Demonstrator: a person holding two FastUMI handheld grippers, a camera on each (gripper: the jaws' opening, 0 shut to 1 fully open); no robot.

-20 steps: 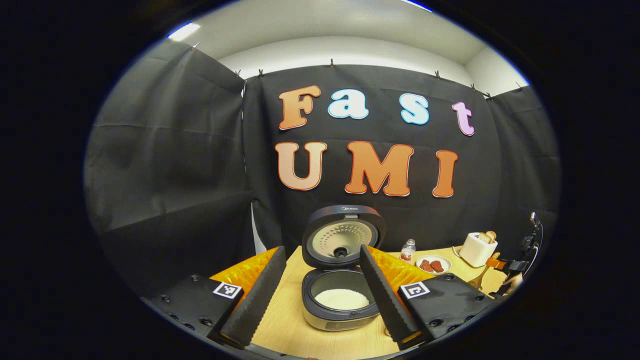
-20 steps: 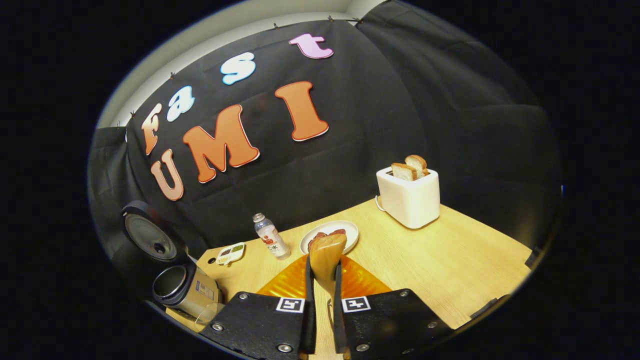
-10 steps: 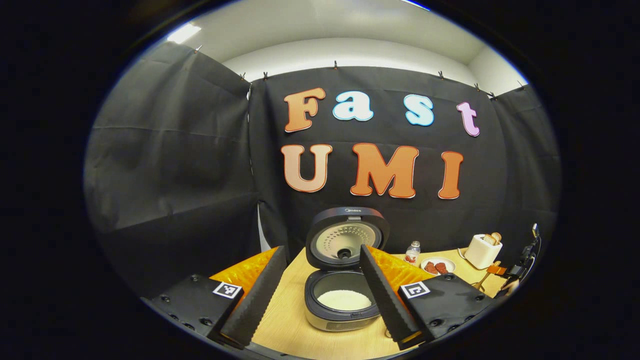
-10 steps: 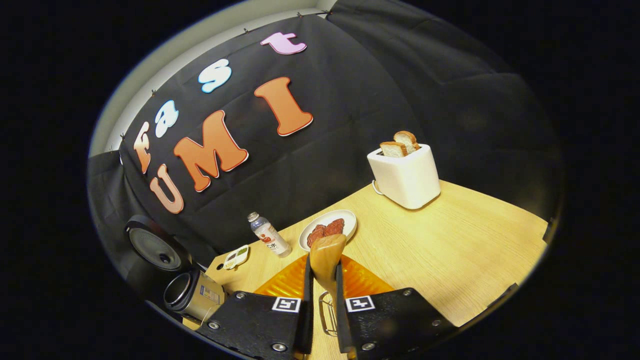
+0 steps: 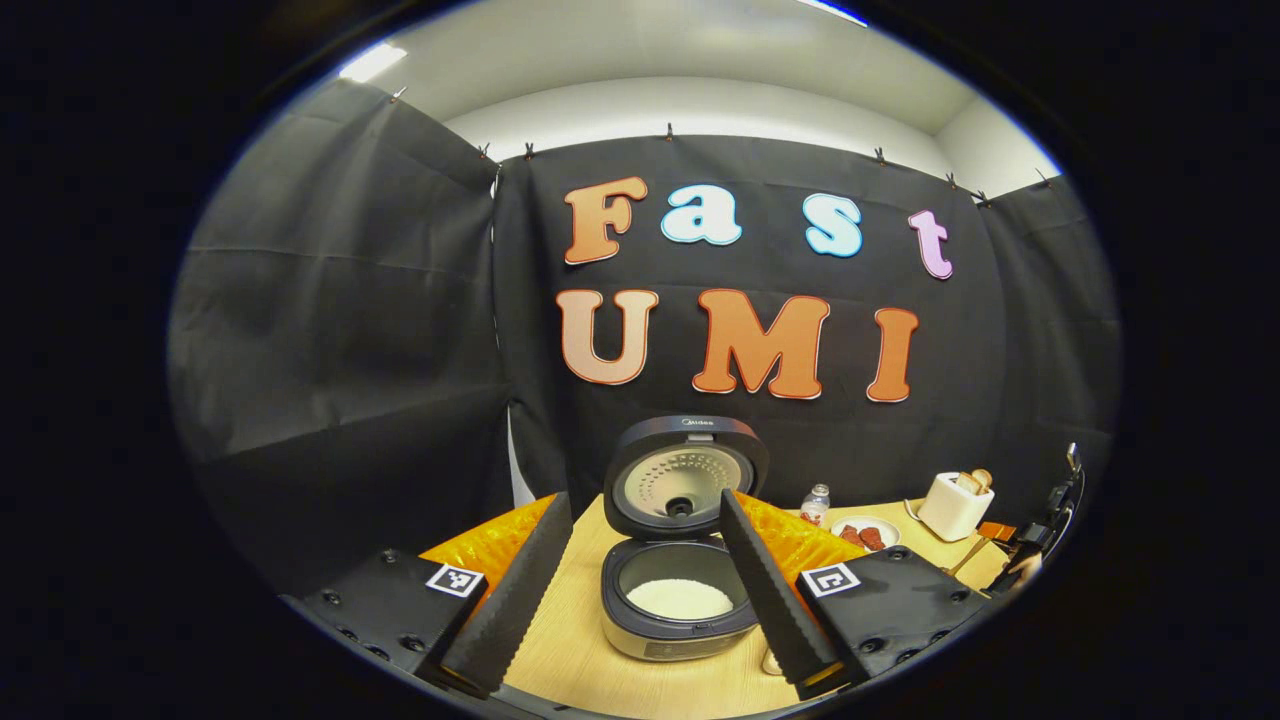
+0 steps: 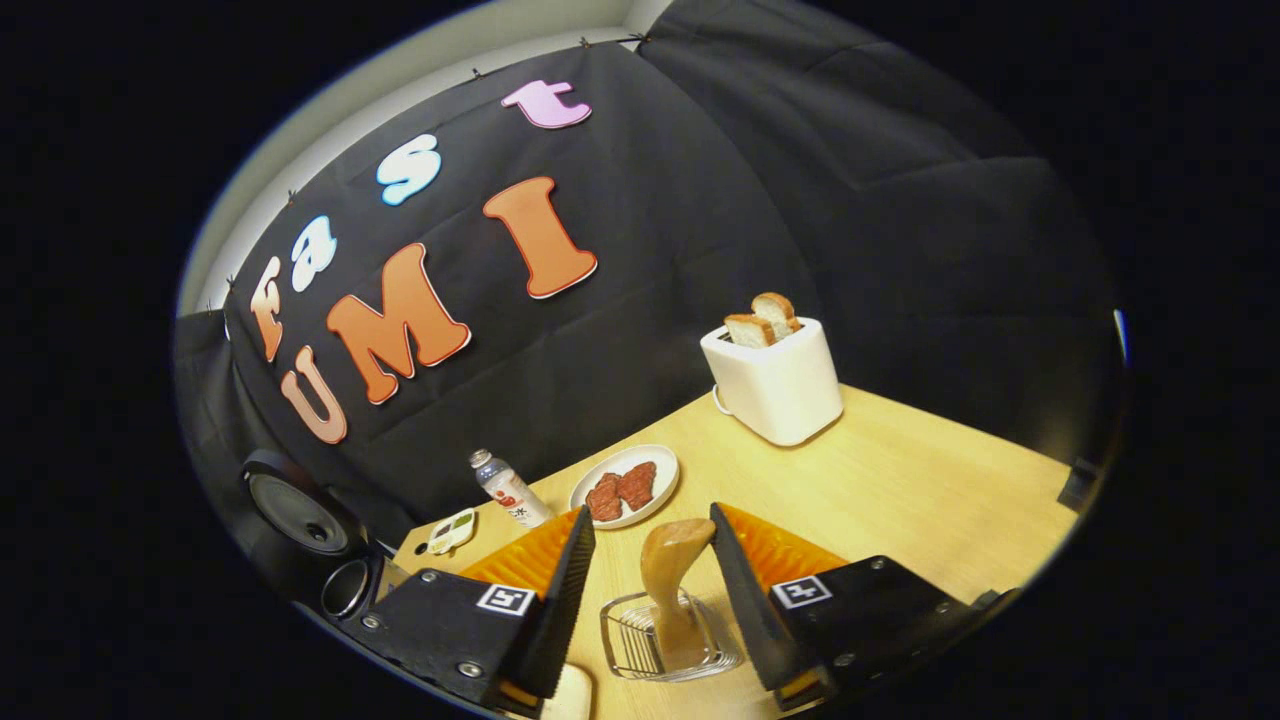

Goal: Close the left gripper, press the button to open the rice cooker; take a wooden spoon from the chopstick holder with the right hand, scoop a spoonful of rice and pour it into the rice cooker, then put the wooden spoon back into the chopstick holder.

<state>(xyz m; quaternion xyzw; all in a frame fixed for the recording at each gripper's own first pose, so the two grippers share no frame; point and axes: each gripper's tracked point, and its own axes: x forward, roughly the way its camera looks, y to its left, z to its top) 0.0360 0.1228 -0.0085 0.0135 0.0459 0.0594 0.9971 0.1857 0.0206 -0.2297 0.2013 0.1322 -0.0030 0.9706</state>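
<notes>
In the left gripper view, the left gripper (image 5: 640, 590) hangs with its fingers spread wide and nothing between them. Framed in that gap, the one rice cooker (image 5: 678, 610) sits on the bench (image 5: 570, 660), lid (image 5: 686, 476) tipped up toward the back wall, a flat bed of white rice (image 5: 680, 598) in the pot. There is bare wood in front of the cooker and to its left. Toward the right back edge stand one small bottle (image 5: 815, 503), one plate (image 5: 866, 533) with meat and one white toaster (image 5: 952, 504). The right gripper (image 5: 1040, 545) shows at the far right edge, too small to judge.

In the right gripper view, the right gripper (image 6: 645, 595) is open, both fingers clear of the single wooden spoon (image 6: 672, 585). The spoon stands upright in the wire chopstick holder (image 6: 665, 645) near the bench's front edge. Behind it lie the plate (image 6: 627, 485) with two pieces of meat, the bottle (image 6: 505, 488) and a small tray (image 6: 450, 531) along the back edge. The toaster (image 6: 775, 380), two slices of bread (image 6: 760, 318) up, stands at the back right. A broad stretch of bare bench runs from the toaster to the right edge. The rice cooker (image 6: 345, 590) sits at the left.
</notes>
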